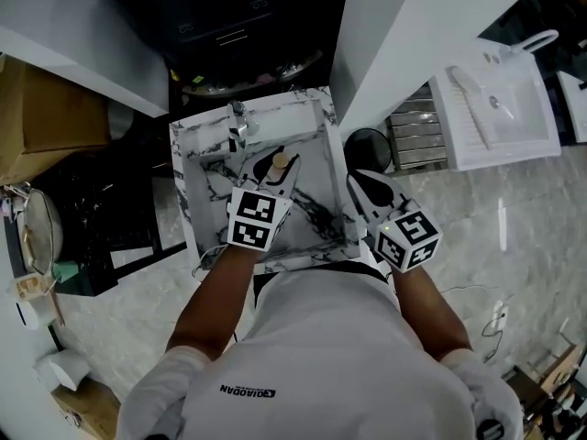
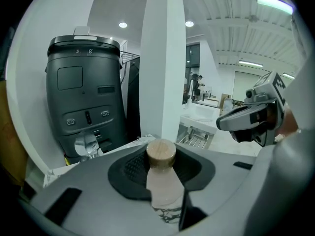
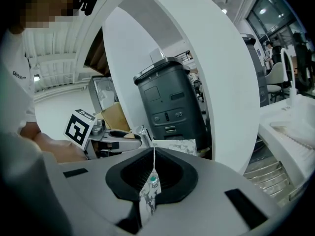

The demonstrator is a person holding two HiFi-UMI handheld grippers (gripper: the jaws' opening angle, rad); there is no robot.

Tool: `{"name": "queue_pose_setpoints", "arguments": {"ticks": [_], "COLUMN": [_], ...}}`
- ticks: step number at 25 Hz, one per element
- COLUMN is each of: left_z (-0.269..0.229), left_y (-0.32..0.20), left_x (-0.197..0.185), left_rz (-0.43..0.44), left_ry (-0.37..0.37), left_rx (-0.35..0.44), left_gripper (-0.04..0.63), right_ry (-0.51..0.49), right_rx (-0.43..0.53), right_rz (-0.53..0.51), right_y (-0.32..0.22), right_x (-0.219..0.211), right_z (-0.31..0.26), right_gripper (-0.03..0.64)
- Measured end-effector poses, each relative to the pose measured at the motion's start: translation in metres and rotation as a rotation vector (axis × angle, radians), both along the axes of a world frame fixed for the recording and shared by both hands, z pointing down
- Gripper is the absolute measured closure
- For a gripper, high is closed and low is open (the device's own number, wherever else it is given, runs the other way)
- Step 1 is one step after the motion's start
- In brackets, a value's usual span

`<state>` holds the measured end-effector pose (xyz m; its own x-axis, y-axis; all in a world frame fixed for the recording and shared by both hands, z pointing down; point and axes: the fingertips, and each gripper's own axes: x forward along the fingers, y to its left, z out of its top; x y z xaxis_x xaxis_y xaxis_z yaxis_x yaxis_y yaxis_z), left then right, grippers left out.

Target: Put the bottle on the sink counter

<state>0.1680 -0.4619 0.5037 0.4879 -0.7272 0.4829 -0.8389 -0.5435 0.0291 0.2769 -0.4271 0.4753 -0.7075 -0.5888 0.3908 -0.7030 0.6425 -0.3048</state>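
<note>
A small pale bottle (image 1: 282, 161) with a tan cap hangs upright over the basin of the marble sink (image 1: 197, 154). My left gripper (image 1: 273, 174) is shut on it. In the left gripper view the bottle (image 2: 162, 181) stands between the two dark pads, cap uppermost, and the left gripper (image 2: 162, 193) presses on its body. My right gripper (image 1: 360, 193) hovers by the sink's right rim, shut with nothing in it. In the right gripper view only a thin seam shows between the jaws of the right gripper (image 3: 150, 191), with marble behind it.
A chrome faucet (image 1: 238, 122) stands on the sink's back rim. Behind it is a tall black machine (image 2: 83, 97) and a white pillar (image 2: 162, 58). To the right are a metal rack (image 1: 413, 131) and a white basin (image 1: 500, 108). A cardboard box (image 1: 46, 117) sits at the left.
</note>
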Motion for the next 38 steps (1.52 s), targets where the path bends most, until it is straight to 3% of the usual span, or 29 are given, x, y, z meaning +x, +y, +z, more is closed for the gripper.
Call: {"name": "queue_pose_setpoints", "arguments": {"ticks": [11,22,38], "left_z": [0.042,0.073,0.079], "left_y": [-0.049,-0.078,-0.109], "left_x": [0.015,0.018,0.032], "left_rz": [0.012,-0.031,-0.027], "left_ry": [-0.051,-0.054,-0.049], "left_rx": [-0.003,-0.024,-0.046], "left_gripper": [0.462,0.462,0.462], "right_ry": [0.009,0.010,0.011], "right_rx": [-0.011,-0.019,-0.026], "right_rz": [-0.002,0.008,0.045], "right_y": [-0.008,-0.015,-0.018], "right_x": [-0.001,0.003,0.022], "right_z": [0.010,0.019,0.025], "right_gripper": [0.575,0.575,0.575]}}
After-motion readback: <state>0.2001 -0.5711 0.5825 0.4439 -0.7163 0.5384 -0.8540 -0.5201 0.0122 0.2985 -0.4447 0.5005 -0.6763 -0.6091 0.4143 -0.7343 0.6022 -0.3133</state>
